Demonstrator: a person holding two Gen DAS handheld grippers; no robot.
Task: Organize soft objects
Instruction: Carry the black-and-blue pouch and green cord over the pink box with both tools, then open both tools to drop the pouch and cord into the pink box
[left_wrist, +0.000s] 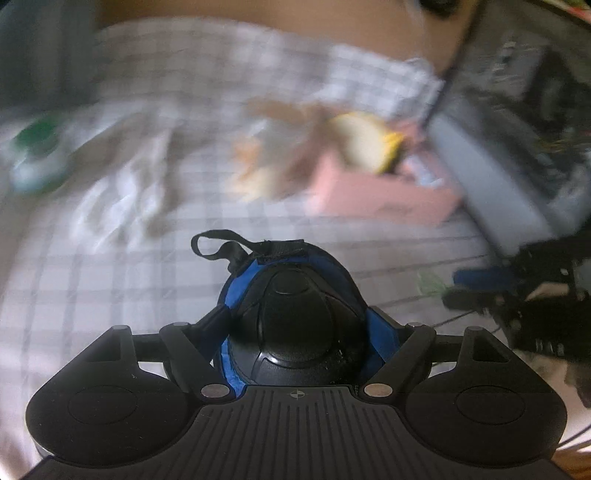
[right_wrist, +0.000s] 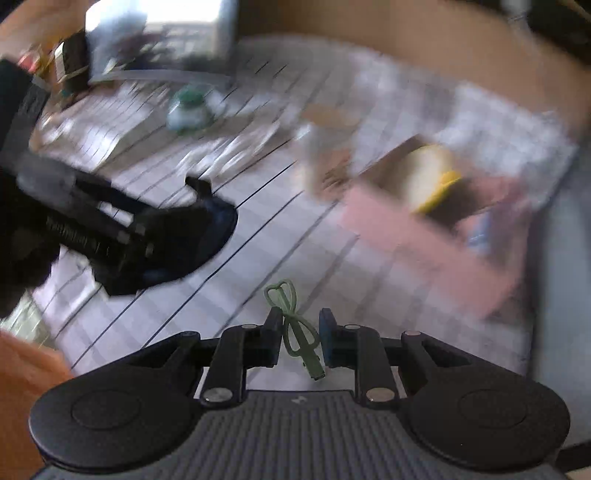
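My left gripper (left_wrist: 301, 314) is shut on a black and blue padded guard (left_wrist: 295, 343) with a hard black cap and a black strap loop; its fingers clamp the blue sides. That guard also shows dark and blurred at the left (right_wrist: 207, 229). My right gripper (right_wrist: 300, 326) is shut on a thin green looped cord (right_wrist: 282, 295), which stays sharp between the pads while the bed blurs. The right gripper (left_wrist: 476, 291) appears at the right of the left wrist view, carrying the cord (left_wrist: 428, 282). A pink box (right_wrist: 424, 236) lies ahead on the bed with a yellow and cream soft item (right_wrist: 432, 177) in it.
Everything sits on a grey checked bedsheet (left_wrist: 110, 277). A blurred beige soft toy (left_wrist: 258, 162) lies beside the pink box (left_wrist: 376, 195). A green and white object (left_wrist: 33, 151) is at the far left. Grey cluttered furniture (left_wrist: 498, 173) stands along the right.
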